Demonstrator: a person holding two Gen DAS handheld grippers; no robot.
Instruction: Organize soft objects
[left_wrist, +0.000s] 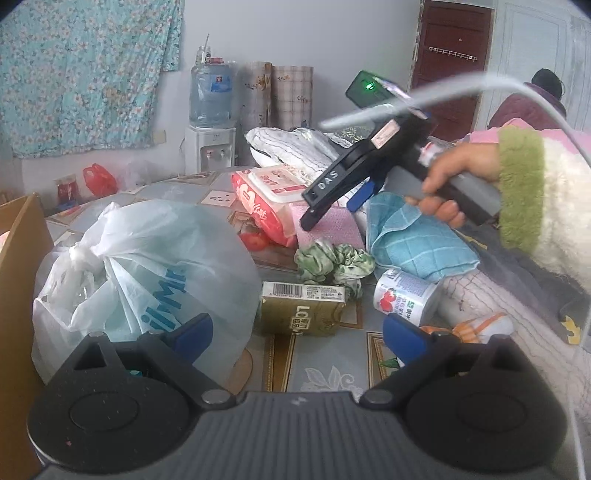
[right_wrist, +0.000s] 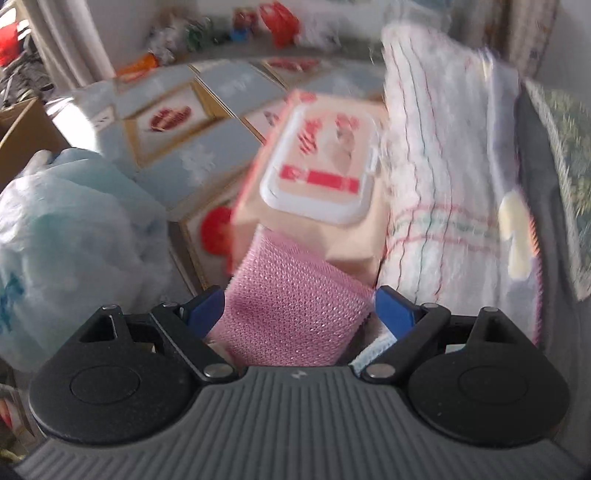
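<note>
**Ana:** Clutter covered the table edge to edge. Where was the right gripper at that point?

**Ben:** Low centre of its own view, pitched steeply down over the pink mesh cloth. Its jaws stood wide, nearly at full spread, with the cloth lying between the blue pads. I judged they were not pressing on it; a gap showed on the right side.

**Ana:** Why so wide?

**Ben:** Probably to straddle the whole cloth before pinching it. The cloth was tucked partly under the wet wipes pack, so it would need pulling clear.

**Ana:** And the left gripper?

**Ben:** Bottom centre of its view, jaws apart and empty, hanging over the table between the knotted plastic bag at left and the yogurt cup at right. It looked parked out of the way.

**Ana:** Other soft things?

**Ben:** Green scrunchie mid-frame, blue towel just right of it beneath the person's hand, and folded striped cloths at right in the other view. A cardboard box sat at the far left, likely the destination.
</note>
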